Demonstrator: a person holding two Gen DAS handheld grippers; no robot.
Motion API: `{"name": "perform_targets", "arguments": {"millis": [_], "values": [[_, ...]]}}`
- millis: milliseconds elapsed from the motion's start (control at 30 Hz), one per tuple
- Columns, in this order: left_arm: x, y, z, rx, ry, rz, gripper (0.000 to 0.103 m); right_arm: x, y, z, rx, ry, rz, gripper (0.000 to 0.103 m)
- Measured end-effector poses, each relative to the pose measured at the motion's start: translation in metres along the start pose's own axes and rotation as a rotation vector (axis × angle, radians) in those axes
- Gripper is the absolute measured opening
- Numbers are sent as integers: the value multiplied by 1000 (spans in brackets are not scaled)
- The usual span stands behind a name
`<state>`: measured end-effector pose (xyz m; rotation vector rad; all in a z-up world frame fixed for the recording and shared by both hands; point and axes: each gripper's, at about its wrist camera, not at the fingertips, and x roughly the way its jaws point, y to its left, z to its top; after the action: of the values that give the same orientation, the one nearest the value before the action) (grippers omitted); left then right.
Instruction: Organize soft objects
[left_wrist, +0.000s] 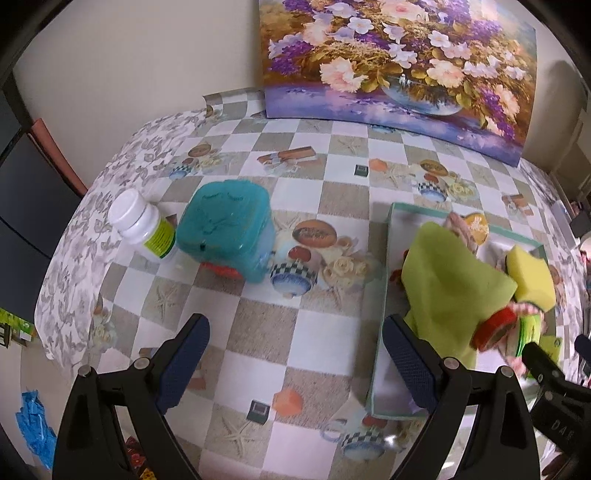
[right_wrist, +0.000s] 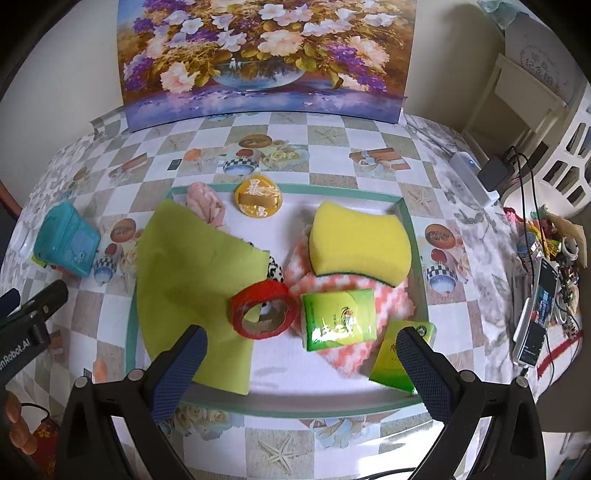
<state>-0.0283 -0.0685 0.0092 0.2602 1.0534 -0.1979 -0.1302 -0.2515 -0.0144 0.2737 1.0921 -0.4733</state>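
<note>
1. Left wrist view, far left: a white pill bottle (left_wrist: 142, 227) is lying on its side on the checkered tablecloth (left_wrist: 258, 325), touching a teal plastic box (left_wrist: 229, 236) just to its right.
2. The left gripper (left_wrist: 295, 365) is hovering over bare tablecloth near the tray's left rim, its jaws standing wide apart and gripping nothing.
3. The same view is showing the green-rimmed tray (left_wrist: 380, 332) at right, crowded with soft items.
4. Right wrist view, left part of the tray (right_wrist: 130, 332): a lime-green cloth (right_wrist: 192, 280) is spreading flat, with a pink rolled cloth (right_wrist: 205, 205) sitting at its far edge.
5. A gold round packet (right_wrist: 258, 201) is resting near the tray's far rim.
6. A red tape roll (right_wrist: 264, 308) is lying partly on the green cloth's right edge.
7. Centre-right: a yellow sponge (right_wrist: 360, 243) is sitting on an orange-and-white fluffy cloth (right_wrist: 391, 299); a green tissue pack (right_wrist: 340, 319) is lying on that same cloth.
8. A second green pack (right_wrist: 393, 360) is leaning at the near-right corner, partly hidden by a finger.
9. The right gripper (right_wrist: 301, 363) is hanging above the tray's near side, fingers spread wide, empty.
10. A flower painting (right_wrist: 266, 59) is standing against the wall behind the table.
</note>
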Motion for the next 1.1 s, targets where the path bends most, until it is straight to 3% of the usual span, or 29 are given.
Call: {"name": "perform_targets", "arguments": {"millis": [600,1100], "values": [[-12,18,-38,27,12,42,95,-15,9,-29,-13,-27,21,103],[-15,23,-43,7,-1,33,95,-18,14,-40,-24,-30,22,103]]}}
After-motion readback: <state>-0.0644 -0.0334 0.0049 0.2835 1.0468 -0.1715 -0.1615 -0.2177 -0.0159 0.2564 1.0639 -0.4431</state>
